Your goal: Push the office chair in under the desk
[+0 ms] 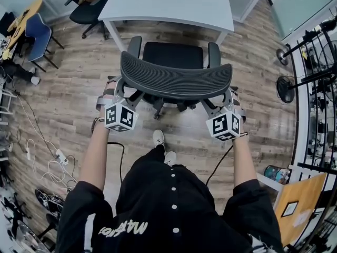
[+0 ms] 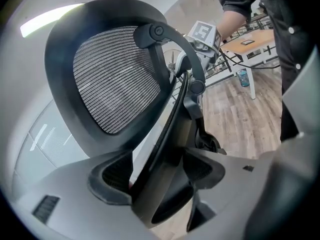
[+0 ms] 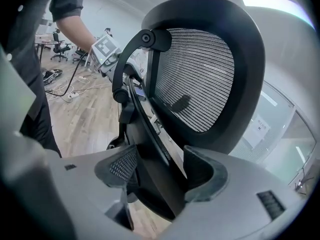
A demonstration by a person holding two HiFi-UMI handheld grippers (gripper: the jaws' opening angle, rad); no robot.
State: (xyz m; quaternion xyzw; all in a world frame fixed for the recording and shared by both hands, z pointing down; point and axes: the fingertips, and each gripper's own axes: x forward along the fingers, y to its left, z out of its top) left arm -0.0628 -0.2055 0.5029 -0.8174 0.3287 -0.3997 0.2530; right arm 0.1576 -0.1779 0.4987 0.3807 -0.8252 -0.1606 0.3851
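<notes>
Right now the person stands behind the office chair (image 1: 176, 80), with the white desk (image 1: 168, 1) at twelve o'clock beyond it. The left gripper (image 1: 118, 91) is clamped on the backrest's frame at its nine o'clock end, and the right gripper (image 1: 228, 100) grips it likewise at the three o'clock end. The seat faces the desk, just short of its near edge, on the wood floor (image 1: 68, 88).
</notes>
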